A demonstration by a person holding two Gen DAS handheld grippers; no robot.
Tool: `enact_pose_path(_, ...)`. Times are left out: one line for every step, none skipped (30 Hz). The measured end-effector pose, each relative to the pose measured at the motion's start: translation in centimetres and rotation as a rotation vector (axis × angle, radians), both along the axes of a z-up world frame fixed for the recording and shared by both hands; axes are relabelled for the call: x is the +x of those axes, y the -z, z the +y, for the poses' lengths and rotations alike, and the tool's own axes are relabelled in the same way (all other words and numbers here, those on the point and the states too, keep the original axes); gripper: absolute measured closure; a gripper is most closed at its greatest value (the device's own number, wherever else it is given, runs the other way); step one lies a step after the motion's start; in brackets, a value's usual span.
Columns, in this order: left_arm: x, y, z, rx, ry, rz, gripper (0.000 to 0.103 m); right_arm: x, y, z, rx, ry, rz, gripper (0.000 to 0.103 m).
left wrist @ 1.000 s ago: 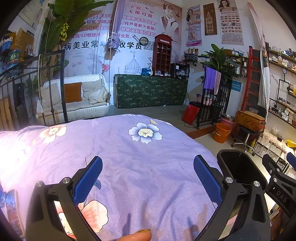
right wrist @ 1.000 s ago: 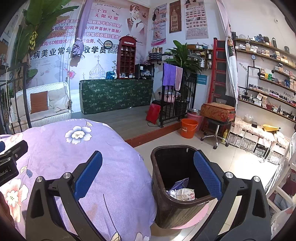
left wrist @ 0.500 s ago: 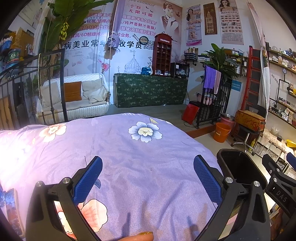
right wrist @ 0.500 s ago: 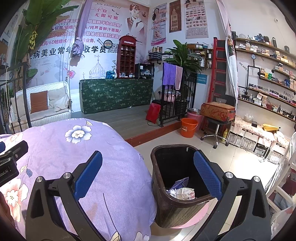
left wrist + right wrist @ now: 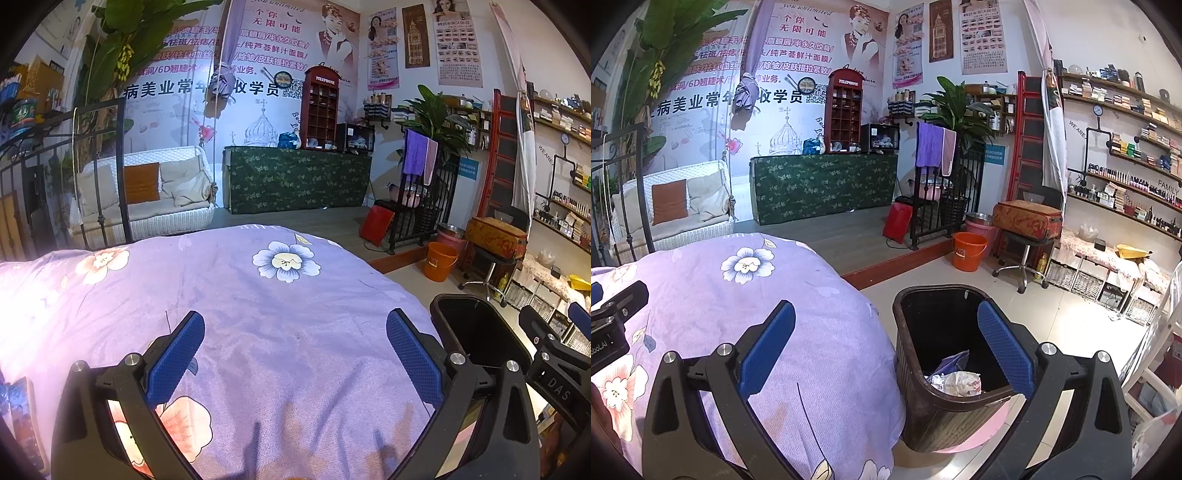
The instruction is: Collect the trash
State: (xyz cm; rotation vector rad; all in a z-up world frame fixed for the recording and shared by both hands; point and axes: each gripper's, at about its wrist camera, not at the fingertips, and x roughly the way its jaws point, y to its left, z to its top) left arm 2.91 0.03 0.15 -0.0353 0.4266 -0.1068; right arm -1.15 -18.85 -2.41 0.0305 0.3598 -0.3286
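over bed [image 5: 295, 332] | left gripper [image 5: 293, 349] spread wide, empty | right gripper [image 5: 886, 347] likewise, by bin [image 5: 934, 402]

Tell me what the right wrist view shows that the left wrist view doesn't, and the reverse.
Only the right wrist view looks down into the trash bin and shows crumpled trash at its bottom, plus a pink mat under it. Only the left wrist view shows the wide middle of the purple floral quilt and something colourful at its left edge, too blurred to identify. Both show the quilt, the bin beside it, the orange bucket, and an open, empty claw: left claw, right claw.
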Motion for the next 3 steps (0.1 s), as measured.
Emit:
enact_pose_path(0.05,0.0,0.03,0.001,0.0,0.002,0.006,-0.02,0.03,0.02,0.0,0.0,0.0,0.006)
enact_pose_path(0.06,0.01,0.01,0.002,-0.001,0.003,0.006,0.02,-0.07,-0.05,0.001,0.0,0.0,0.006)
enact_pose_path(0.06,0.03,-0.02,0.003,-0.003,0.004,0.006,0.02,-0.12,-0.08,0.001,0.0,0.0,0.006)
